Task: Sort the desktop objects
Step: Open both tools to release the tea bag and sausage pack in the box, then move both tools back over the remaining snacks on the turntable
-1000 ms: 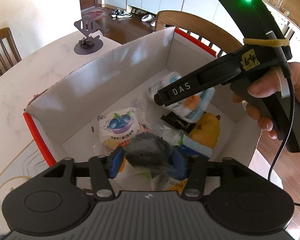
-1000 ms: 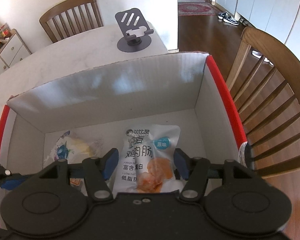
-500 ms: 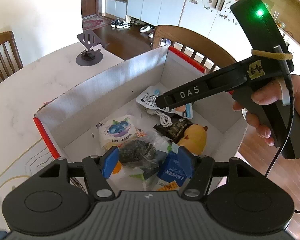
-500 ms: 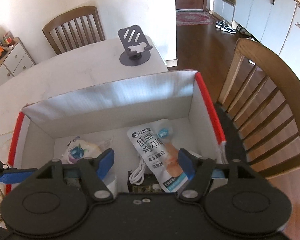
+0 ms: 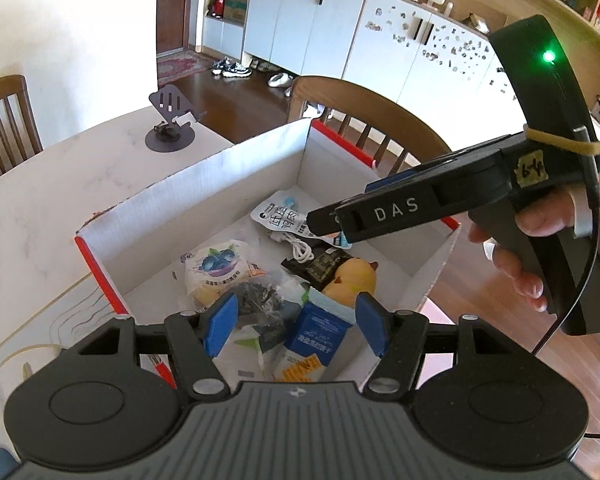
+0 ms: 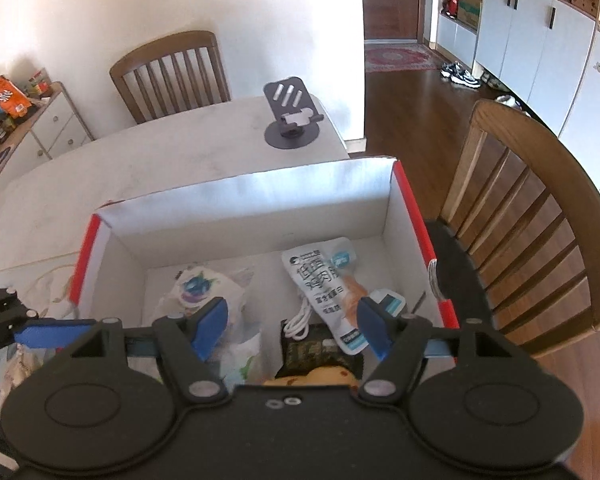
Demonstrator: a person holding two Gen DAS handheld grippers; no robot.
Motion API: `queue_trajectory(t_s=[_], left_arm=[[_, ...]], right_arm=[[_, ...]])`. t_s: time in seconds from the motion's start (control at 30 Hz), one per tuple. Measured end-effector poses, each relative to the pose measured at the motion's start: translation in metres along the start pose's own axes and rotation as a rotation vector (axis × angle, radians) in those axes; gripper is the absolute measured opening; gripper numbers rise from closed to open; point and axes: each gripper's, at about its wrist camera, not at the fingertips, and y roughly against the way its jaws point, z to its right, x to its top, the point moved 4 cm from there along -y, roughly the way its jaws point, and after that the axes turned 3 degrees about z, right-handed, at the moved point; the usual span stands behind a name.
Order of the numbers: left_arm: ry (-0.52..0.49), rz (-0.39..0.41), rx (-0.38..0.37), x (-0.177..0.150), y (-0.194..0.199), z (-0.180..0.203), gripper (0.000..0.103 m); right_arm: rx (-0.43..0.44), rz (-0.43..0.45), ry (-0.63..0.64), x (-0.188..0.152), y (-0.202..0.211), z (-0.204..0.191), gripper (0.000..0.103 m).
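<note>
Both grippers, left gripper (image 5: 294, 328) and right gripper (image 6: 292, 330), hang empty with jaws apart over the box (image 6: 260, 196) at the table's far-right corner; the chicken pouch (image 6: 323, 280) lies inside by its right wall. Risk: swinging tools may collide.

"DAS" on right gripper (image 5: 331, 226)

Snack packets (image 5: 214, 268) in box (image 5: 188, 204), stand (image 6: 291, 120) behind
</note>
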Motion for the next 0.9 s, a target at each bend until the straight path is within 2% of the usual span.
queue_trajectory(t_s=[0.47,0.53,0.57,0.6,0.83,0.9], left_arm=[[-0.01,0.065,-0.054,-0.015,0.041,0.01,0.064],[-0.01,0.07,-0.061,-0.019,0.046,0.011,0.068],[-0.009,0.073,-0.061,-0.021,0.049,0.011,0.074],[-0.01,0.076,-0.063,-0.023,0.051,0.011,0.076],[-0.019,0.097,-0.065,-0.036,0.069,0.006,0.077],[-0.019,0.1,-0.063,-0.04,0.074,0.003,0.081]], right_arm=[[0.036,0.065,0.003,-0.017,0.044,-0.022,0.072],[0.035,0.078,0.004,-0.02,0.049,-0.026,0.072],[0.035,0.082,0.002,-0.021,0.052,-0.028,0.072],[0.04,0.086,-0.003,-0.022,0.054,-0.029,0.073],[0.081,0.111,-0.031,-0.031,0.068,-0.047,0.078],[0.085,0.117,-0.035,-0.034,0.07,-0.053,0.079]])
